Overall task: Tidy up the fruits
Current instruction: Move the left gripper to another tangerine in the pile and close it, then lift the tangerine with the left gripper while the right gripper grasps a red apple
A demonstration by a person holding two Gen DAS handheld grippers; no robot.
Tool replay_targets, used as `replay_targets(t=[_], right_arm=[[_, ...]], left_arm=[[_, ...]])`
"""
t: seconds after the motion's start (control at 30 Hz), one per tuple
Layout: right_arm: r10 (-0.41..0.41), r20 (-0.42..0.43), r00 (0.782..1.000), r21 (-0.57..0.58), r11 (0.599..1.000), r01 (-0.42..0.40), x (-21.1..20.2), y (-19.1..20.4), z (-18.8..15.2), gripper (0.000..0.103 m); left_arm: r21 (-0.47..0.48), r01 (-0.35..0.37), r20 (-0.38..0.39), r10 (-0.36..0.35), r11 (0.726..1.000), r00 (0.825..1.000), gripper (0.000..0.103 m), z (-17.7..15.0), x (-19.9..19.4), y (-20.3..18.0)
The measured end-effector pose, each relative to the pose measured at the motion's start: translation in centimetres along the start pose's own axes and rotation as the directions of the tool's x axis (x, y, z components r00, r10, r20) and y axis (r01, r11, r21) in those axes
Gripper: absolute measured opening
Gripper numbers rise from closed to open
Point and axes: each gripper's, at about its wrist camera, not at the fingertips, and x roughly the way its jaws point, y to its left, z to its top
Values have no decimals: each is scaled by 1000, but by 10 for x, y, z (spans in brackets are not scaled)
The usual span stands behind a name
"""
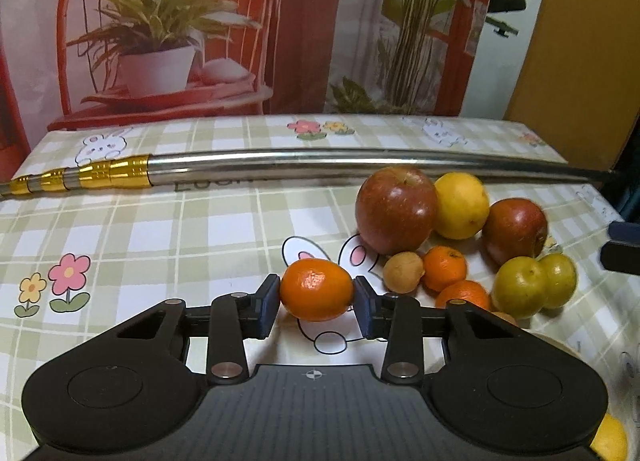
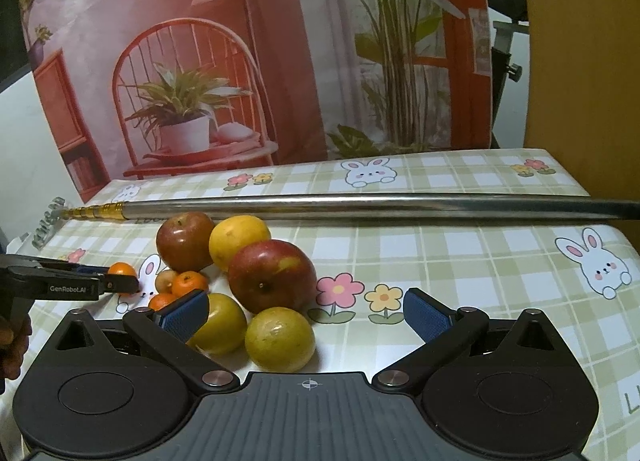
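The left claw (image 1: 316,295) pinches a small round orange tangerine (image 1: 316,289) between its blue pads, low over the checked bunny-print surface (image 1: 160,229). The right claw (image 2: 306,311) stands spread, with nothing held, over two yellow-green plums (image 2: 279,339). Beside them cluster two red apples (image 2: 272,275), a yellow lemon (image 2: 239,239) and more tangerines (image 2: 190,284). A long silver metal pole (image 1: 320,165) lies behind.
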Motion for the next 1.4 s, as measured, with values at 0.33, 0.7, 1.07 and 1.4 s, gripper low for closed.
replay_targets(t=[0.33,0.7,1.07,1.4], right_arm=[[58,-14,998,-21,998,-58,24,3,10,89],[90,-48,995,-40,995,-92,61,18,19,85],[78,-83,993,30,997,-75,88,13,14,68],[87,-28,996,46,995,-85,70,5,13,67]], left_arm=[[-12,56,55,-55,998,997,41,-10,-41,-3],[-49,79,67,-75,996,995,41,-33,-65,-7],[-33,92,59,-90,995,994,41,-43,-71,-14],[-22,102,39,-101,995,994,41,-52,-74,-18]])
